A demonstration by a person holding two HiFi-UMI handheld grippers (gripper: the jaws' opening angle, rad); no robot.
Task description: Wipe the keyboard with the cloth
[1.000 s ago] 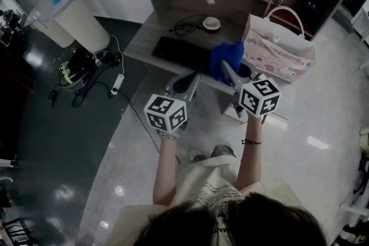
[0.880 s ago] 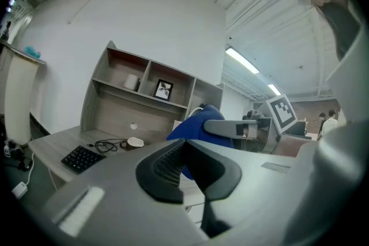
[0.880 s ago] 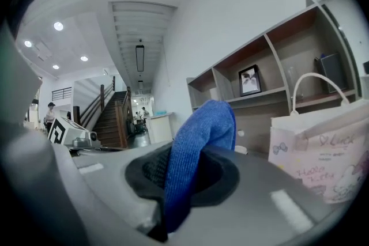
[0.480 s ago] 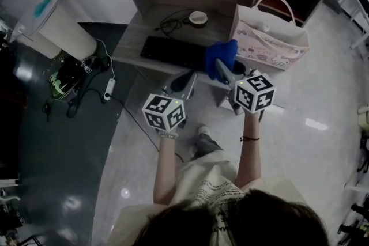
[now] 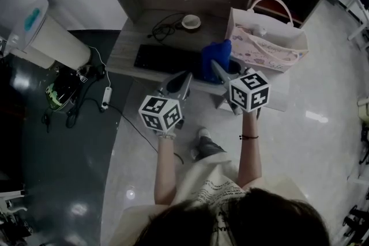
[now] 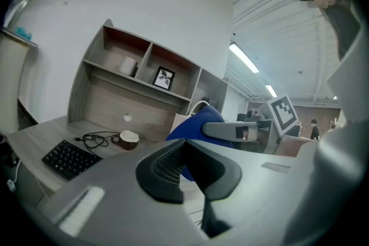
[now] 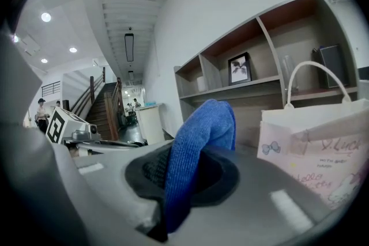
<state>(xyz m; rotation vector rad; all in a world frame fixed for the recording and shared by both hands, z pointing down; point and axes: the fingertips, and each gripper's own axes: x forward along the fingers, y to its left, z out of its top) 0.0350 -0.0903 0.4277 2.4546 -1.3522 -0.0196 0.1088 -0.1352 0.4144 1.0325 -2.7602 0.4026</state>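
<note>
The black keyboard (image 5: 164, 59) (image 6: 68, 158) lies on the front part of the grey desk (image 5: 130, 37). A blue cloth (image 5: 215, 56) (image 7: 197, 144) (image 6: 195, 120) stands up out of my right gripper (image 5: 218, 68) (image 7: 177, 177), which is shut on it. Held in the air, the cloth is near the keyboard's right end. My left gripper (image 5: 184, 80) (image 6: 188, 151) is shut with nothing in it, just in front of the desk edge below the keyboard.
A white paper bag (image 5: 266, 40) (image 7: 323, 147) with handles stands at the desk's right. A brown cup (image 5: 190, 21) (image 6: 128, 138) and a coiled cable (image 5: 162, 27) lie behind the keyboard. Shelves rise at the back. A white bin (image 5: 46, 37) and power strip (image 5: 105, 98) are on the floor left.
The desk has come nearer in the view. Both grippers have drawn a little closer to the desk front, the cloth still clamped in the right one.
</note>
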